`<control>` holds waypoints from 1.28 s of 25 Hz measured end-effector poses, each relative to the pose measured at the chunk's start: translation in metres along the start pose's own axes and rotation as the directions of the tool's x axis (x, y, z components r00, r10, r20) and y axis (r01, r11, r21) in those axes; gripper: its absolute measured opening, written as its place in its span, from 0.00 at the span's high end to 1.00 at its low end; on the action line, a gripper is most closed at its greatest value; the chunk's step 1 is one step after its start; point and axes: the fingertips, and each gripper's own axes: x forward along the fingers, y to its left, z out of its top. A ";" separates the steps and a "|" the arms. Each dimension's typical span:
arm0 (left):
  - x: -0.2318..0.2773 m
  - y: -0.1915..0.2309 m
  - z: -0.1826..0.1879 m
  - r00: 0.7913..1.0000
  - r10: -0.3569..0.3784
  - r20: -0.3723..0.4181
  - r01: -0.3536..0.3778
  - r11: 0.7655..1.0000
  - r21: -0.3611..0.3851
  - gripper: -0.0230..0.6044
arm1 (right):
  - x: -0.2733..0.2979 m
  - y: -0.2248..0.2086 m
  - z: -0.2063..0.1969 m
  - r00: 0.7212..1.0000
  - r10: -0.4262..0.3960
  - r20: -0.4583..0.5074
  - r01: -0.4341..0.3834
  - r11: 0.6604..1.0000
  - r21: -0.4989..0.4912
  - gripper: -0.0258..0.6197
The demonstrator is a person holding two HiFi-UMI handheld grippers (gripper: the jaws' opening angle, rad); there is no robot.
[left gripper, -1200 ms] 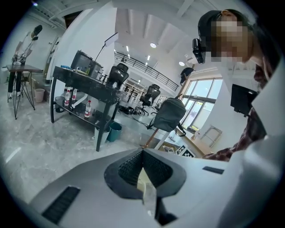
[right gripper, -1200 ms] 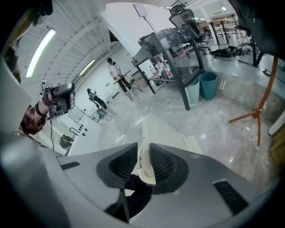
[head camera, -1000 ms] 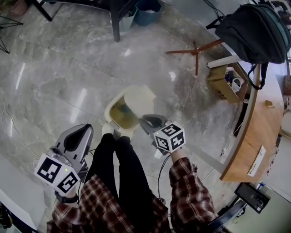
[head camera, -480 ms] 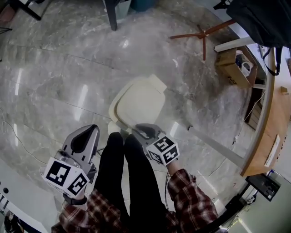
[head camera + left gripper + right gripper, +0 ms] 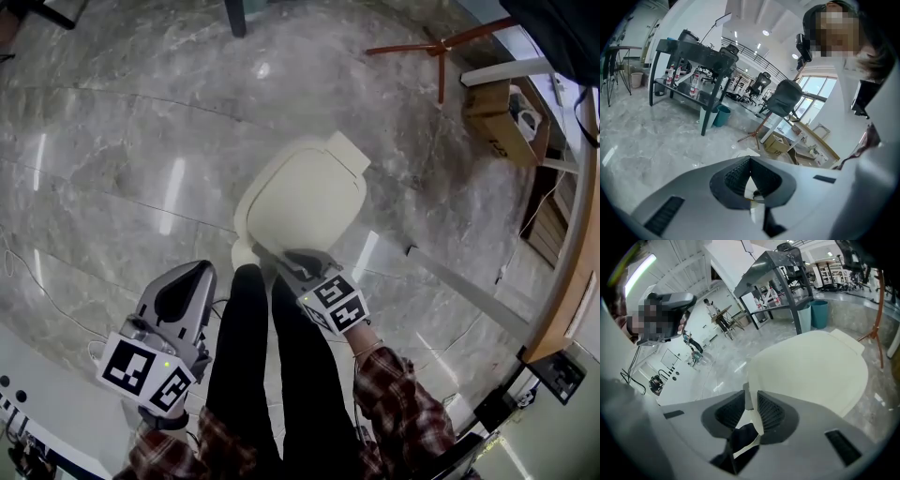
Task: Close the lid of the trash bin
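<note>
Jaws of the right gripper (image 5: 751, 398) stand nearly together, and the thin cream strip between their ribbed pads looks like the near lip of the lid (image 5: 811, 371), so it appears to be pinching that lip. The lid spreads away from the jaws as a smooth, pale plastic shell and, in the head view, lies flat over the trash bin (image 5: 300, 202), which stands on the marble floor (image 5: 141, 141) just beyond the person's legs (image 5: 253, 356). Such a lid is probably light, fairly stiff and slippery. The near lip, opposite the hinge tab at the far edge, is the sensible place to hold it. The left gripper (image 5: 750, 161) is closed on nothing and hangs off to the left, apart from the bin.
</note>
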 end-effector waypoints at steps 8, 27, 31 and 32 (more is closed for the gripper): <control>-0.005 0.010 -0.007 1.000 0.012 0.005 -0.012 1.000 -0.016 0.95 | 0.020 -0.010 -0.011 0.996 -0.022 -0.082 0.023 1.000 0.009 0.86; -0.006 -0.022 0.035 0.998 -0.036 0.050 0.035 0.999 0.030 0.95 | -0.016 -0.012 0.034 0.997 -0.070 -0.032 0.072 0.995 0.064 0.93; -0.019 -0.066 0.077 0.992 -0.090 0.090 0.084 0.994 0.066 0.95 | -0.081 0.008 0.088 0.993 -0.091 0.077 0.083 0.991 0.103 0.93; -0.025 -0.080 0.090 0.989 -0.105 0.101 0.098 0.992 0.077 0.95 | -0.102 0.014 0.103 0.989 -0.099 0.107 0.087 0.990 0.108 0.93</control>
